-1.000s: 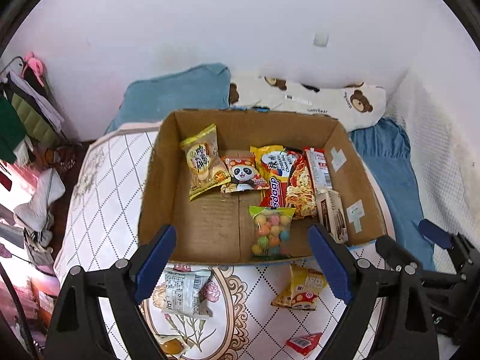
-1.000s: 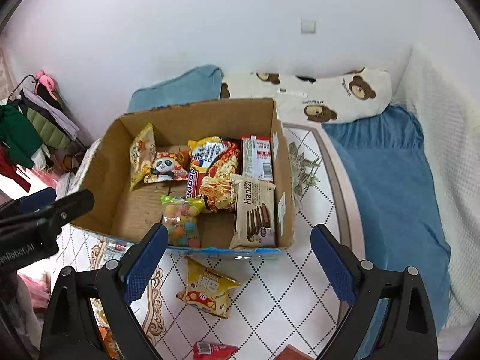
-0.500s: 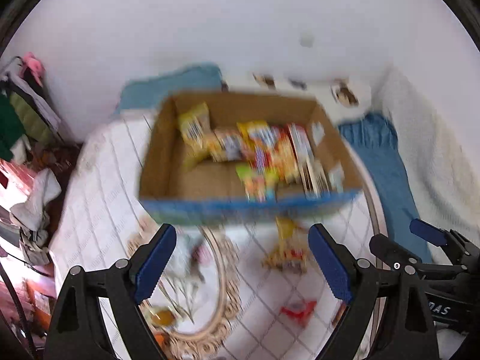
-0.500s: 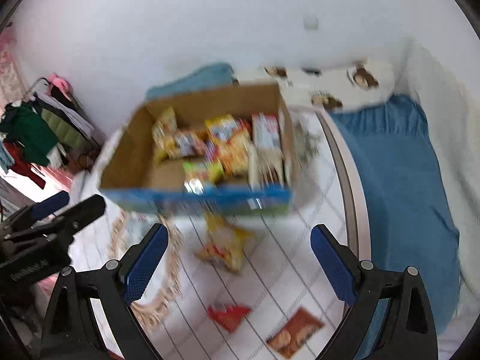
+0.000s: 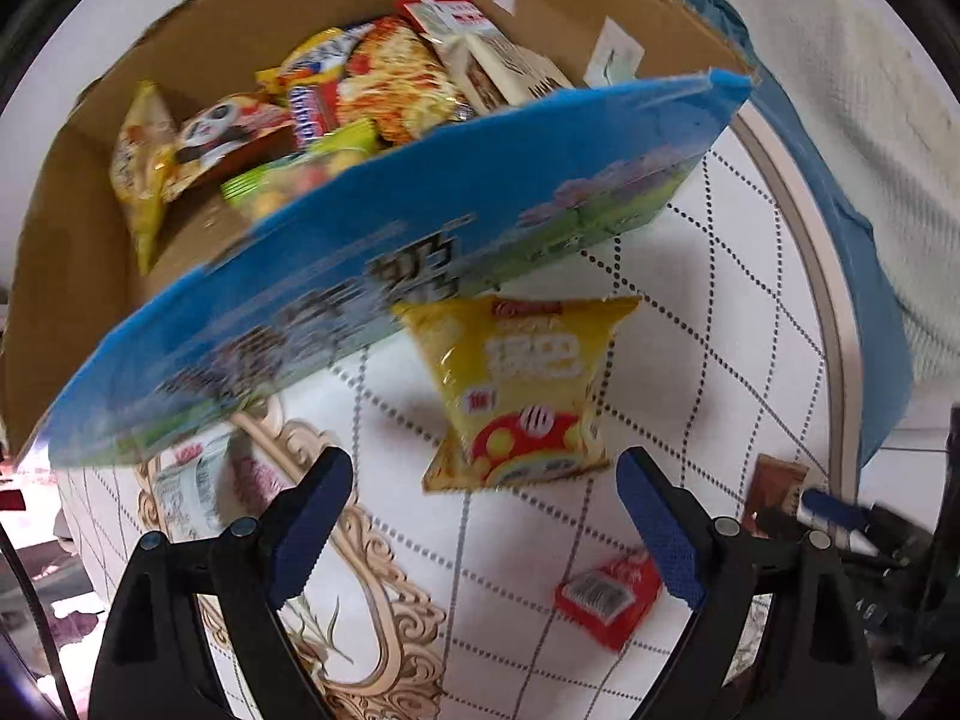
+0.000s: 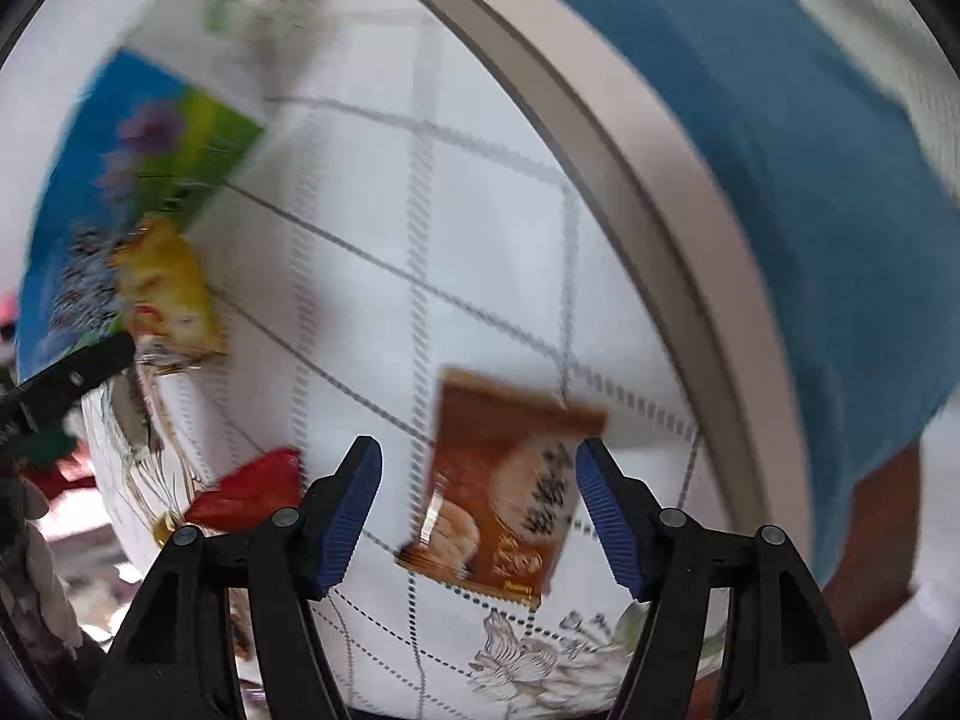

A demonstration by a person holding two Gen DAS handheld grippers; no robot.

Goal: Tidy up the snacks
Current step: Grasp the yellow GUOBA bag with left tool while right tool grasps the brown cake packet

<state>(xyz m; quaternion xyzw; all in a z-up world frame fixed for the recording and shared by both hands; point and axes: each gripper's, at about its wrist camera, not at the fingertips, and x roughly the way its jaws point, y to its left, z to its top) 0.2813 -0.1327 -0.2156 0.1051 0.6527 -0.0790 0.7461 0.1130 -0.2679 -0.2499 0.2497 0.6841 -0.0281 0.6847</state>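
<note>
The cardboard box (image 5: 84, 252) sits on the patterned table (image 5: 690, 312) and already holds several packets: a panda-print bag (image 5: 222, 126), a noodle packet (image 5: 396, 84) and others behind its blue front wall. Four packets remain outside. A yellow snack bag (image 5: 516, 390) lies just in front of the box, touching its front wall; a small red packet (image 5: 606, 597) and a pale wrapped snack (image 5: 186, 483) lie nearer to me. A brown biscuit packet (image 6: 504, 492) lies toward the table edge. My left hand-held gripper (image 5: 483, 516) is spread wide and empty, the yellow bag just ahead of it. My right hand-held gripper (image 6: 477, 510) is likewise wide apart and empty, straddling the brown packet. I judge the task better than half done.
</note>
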